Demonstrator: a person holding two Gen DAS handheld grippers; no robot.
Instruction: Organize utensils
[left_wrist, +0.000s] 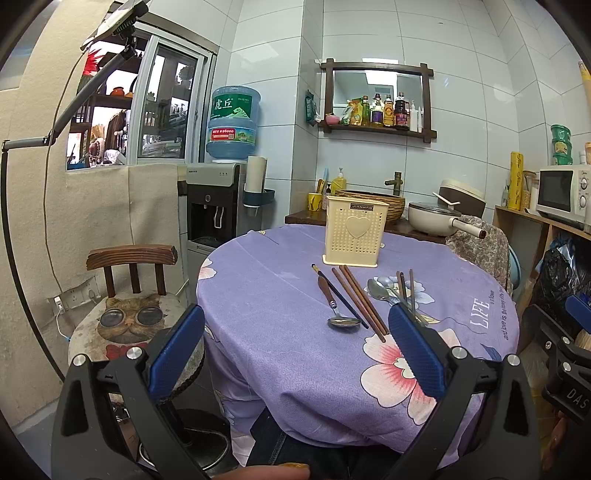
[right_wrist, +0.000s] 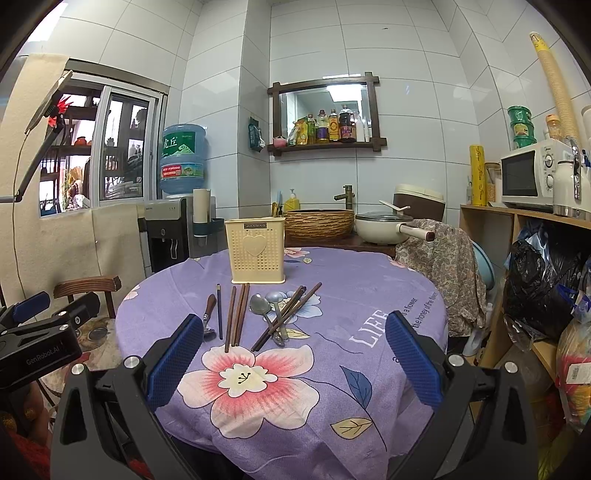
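Both hand-held grippers hang short of the desk (right_wrist: 369, 295), left hand-held gripper (left_wrist: 295, 354) and right hand-held gripper (right_wrist: 295, 362) with jaws wide apart, empty. Spoons (right_wrist: 260, 306) and chopsticks (right_wrist: 236, 314) lie loose on the purple cloth just before the upright cream utensil holder (right_wrist: 256, 251).

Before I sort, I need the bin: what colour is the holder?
Cream holder, heart on front; clearest in the right wrist view.
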